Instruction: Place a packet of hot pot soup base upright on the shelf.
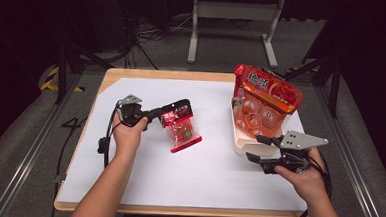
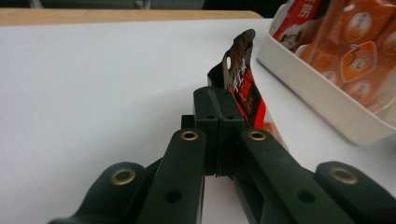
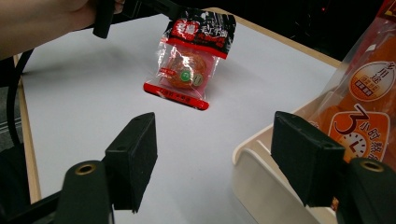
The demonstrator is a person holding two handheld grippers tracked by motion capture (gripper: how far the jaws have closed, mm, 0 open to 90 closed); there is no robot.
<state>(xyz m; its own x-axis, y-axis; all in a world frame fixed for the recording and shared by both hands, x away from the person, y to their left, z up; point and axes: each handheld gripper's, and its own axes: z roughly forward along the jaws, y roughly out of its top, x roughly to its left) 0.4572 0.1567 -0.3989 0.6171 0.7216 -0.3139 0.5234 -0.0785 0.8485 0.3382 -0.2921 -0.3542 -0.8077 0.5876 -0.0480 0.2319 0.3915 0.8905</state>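
The left gripper (image 1: 156, 113) is clamped on the black top edge of a small snack packet (image 1: 181, 128), which hangs from the closed jaws near the middle of the table (image 1: 142, 186), tilted, with its red bottom seam touching or just above the white sheet; which of the two cannot be told. The left gripper view shows the pads pinching only the thin header strip (image 2: 240, 77), so the hold looks shallow. The right gripper (image 1: 259, 148) rests with its jaws apart at the near corner of the cream tray (image 1: 241, 146), which stands toward the table's right edge and carries a large orange bag (image 1: 266, 100) propped upright. The work in hand appears to be carrying the packet over to the tray. The main risk is the packet slipping: its weight sits low, it swings on a slick film edge, and a quick move could pull the header out of the pads and drop it short of the tray. The tall bag crowds the tray, so the packet could nudge it over or land on the rim and slide off. The right gripper's open jaws straddle the tray corner and could shove the tray if that hand shifts.
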